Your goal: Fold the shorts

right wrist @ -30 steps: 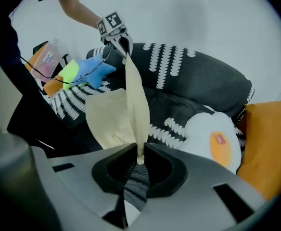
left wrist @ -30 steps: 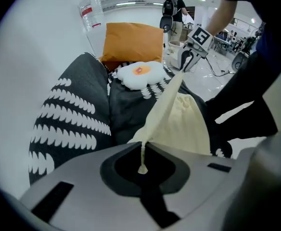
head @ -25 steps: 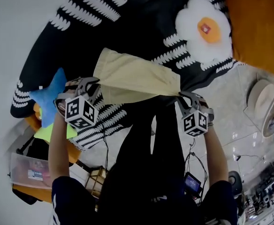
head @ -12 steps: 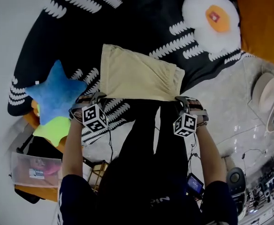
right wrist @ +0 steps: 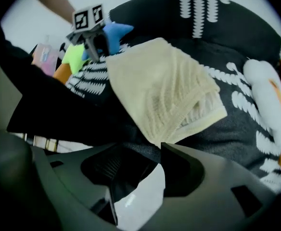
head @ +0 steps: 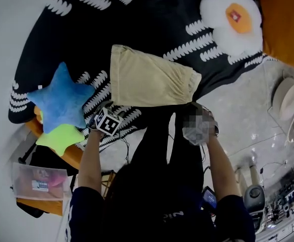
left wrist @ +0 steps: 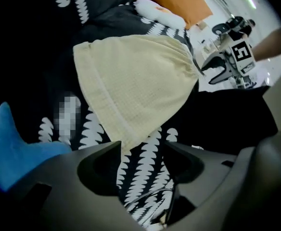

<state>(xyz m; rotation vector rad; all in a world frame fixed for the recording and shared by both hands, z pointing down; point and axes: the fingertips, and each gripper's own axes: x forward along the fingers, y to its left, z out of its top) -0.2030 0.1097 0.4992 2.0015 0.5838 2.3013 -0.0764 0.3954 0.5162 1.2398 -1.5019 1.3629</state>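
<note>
shorts (head: 152, 82) on blanket (head: 152, 29), star pillow (head: 61, 102) L

The pale yellow shorts (head: 152, 80) lie flat on a black blanket with white markings (head: 152, 29). They are folded leg over leg. In the head view the gathered elastic waistband is at the right end, the hemmed leg end at the left, and the near edge lies close to the blanket's edge.

Your shorts (head: 152, 79) are a pale cream-yellow with a fine waffle weave. The blanket (head: 152, 14) under them is black, patterned with rows of white scalloped stripes. The star cushion (head: 61, 101) is bright blue, and the cushion (head: 61, 137) beneath it is lime green. The fried-egg cushion (head: 231, 16) is white with an orange yolk, and the pillow (head: 288, 19) beside it is plain orange.
</note>
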